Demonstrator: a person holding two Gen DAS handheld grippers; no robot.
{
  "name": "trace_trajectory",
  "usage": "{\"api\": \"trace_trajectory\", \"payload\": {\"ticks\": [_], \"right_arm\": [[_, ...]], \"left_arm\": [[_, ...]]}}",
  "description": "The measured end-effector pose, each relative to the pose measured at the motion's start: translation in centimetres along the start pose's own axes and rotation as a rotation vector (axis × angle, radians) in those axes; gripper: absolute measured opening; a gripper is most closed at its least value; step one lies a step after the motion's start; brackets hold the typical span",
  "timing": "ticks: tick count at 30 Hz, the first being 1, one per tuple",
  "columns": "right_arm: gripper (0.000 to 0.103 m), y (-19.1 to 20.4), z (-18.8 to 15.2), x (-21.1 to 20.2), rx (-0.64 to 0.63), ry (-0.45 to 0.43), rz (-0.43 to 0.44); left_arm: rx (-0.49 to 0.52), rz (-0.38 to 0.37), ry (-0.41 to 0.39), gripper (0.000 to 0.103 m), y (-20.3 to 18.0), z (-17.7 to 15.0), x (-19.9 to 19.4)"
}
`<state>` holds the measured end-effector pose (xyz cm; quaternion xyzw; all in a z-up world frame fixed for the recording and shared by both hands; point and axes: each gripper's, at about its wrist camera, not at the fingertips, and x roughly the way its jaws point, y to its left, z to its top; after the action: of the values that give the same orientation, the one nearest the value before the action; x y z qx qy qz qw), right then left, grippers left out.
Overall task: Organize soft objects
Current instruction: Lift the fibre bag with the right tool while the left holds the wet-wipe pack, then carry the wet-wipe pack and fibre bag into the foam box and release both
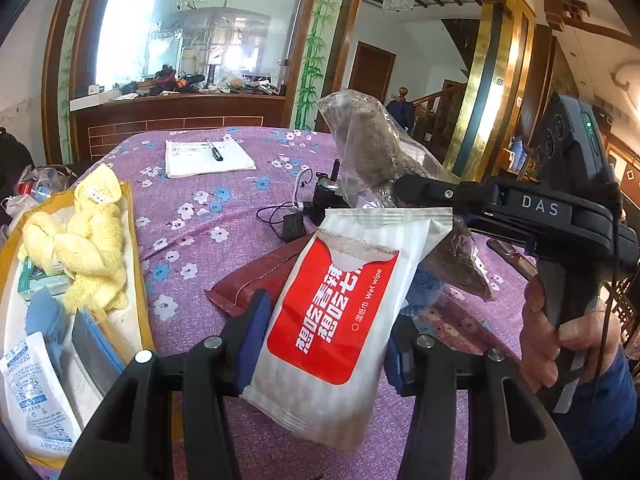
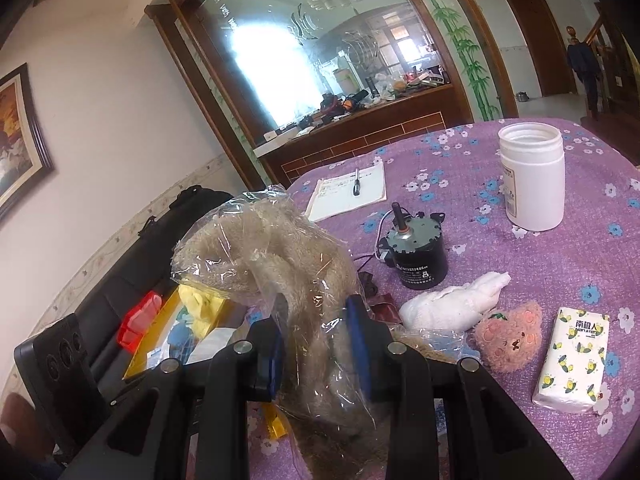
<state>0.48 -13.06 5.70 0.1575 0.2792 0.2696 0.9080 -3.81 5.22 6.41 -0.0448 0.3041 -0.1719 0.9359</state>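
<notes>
your left gripper (image 1: pixel 320 344) clamps the red-and-white wet wipe packet (image 1: pixel 334 312) above the purple flowered tablecloth (image 1: pixel 200 216); your right gripper (image 2: pixel 316 344) pinches the clear-bagged beige fluffy cloth (image 2: pixel 296 264), yellow tray (image 1: pixel 138 280) at left

The wet wipe pack (image 1: pixel 336 312) carries a red panel with large white Chinese characters, "想吃香辣 想吃七…", and the smaller line "湿纸巾 Wet wipe". The right hand-held gripper (image 1: pixel 408 190) body is marked "DAS" in white letters. A white sachet (image 1: pixel 34 396) in the tray reads "DESICCANT", seen upside down. The black motor (image 2: pixel 418 256) bears a white digit "8" under illegible small print. The tissue pack (image 2: pixel 572 360) reads "南极人".
</notes>
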Motion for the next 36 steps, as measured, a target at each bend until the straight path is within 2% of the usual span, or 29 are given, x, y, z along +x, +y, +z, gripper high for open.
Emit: {"api": "trace_trajectory", "payload": {"ticks": [11,19,28,33,36], "right_arm": [[0.032,-0.2,0.0,-0.1,0.005,-0.006,-0.011],[0.032,-0.2,-0.1,-0.1,0.009,-0.009,-0.018],[0.032,-0.2,-0.1,0.0,0.005,-0.009,-0.017],[0.032,-0.6,-0.1,0.3,0.008,-0.013,-0.036],[0.032,-1.0,-0.1,0.5,0.033,-0.006,-0.044]], "left_arm": [[-0.026,0.022,0.036,0.05,0.3,0.1,0.4],[0.008,0.02,0.009,0.05,-0.1,0.2,0.3],[-0.002,0.025,0.006,0.05,0.2,0.0,0.2],[-0.004,0.049,-0.038,0.05,0.3,0.1,-0.6],[-0.038,0.045,-0.045,0.05,1.0,0.4,-1.2]]}}
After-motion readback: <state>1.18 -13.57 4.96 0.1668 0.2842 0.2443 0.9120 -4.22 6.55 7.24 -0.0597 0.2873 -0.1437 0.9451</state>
